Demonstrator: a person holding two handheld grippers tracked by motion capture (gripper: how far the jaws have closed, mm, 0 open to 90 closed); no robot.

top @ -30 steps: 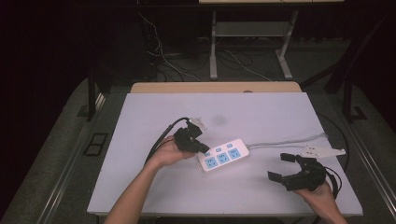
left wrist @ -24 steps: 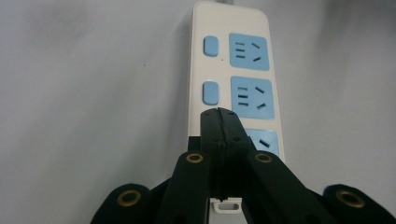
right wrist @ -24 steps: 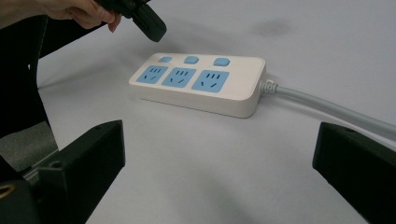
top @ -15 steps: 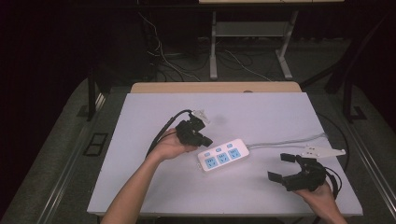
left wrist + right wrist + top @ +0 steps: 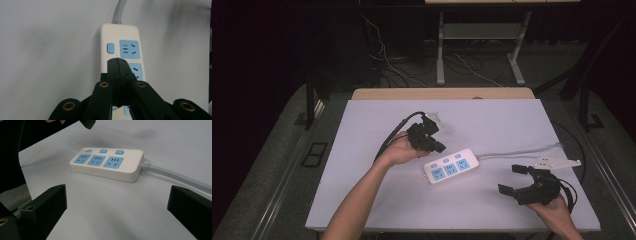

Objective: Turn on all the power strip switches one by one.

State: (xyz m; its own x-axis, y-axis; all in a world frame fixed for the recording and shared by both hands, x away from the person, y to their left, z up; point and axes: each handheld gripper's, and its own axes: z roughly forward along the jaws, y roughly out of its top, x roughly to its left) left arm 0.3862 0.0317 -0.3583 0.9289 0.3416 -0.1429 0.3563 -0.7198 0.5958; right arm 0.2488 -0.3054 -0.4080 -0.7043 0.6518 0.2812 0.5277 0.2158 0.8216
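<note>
The power strip lies flat on the tabletop, a little right of its middle and nearer the near edge than the far one, skewed so its cabled end points toward the right edge. It is white, with three blue sockets in a row and three small blue switches beside them. Its grey cable runs off toward the right edge. The left gripper hangs just above the strip's left end, raised clear of it, its jaws pressed tight together with nothing between them; in the left gripper view the closed tips sit over the strip near a switch. The right gripper rests by the near right corner, well apart from the strip, jaws spread wide and empty, facing the sockets. A white bracket lies near the right edge.
</note>
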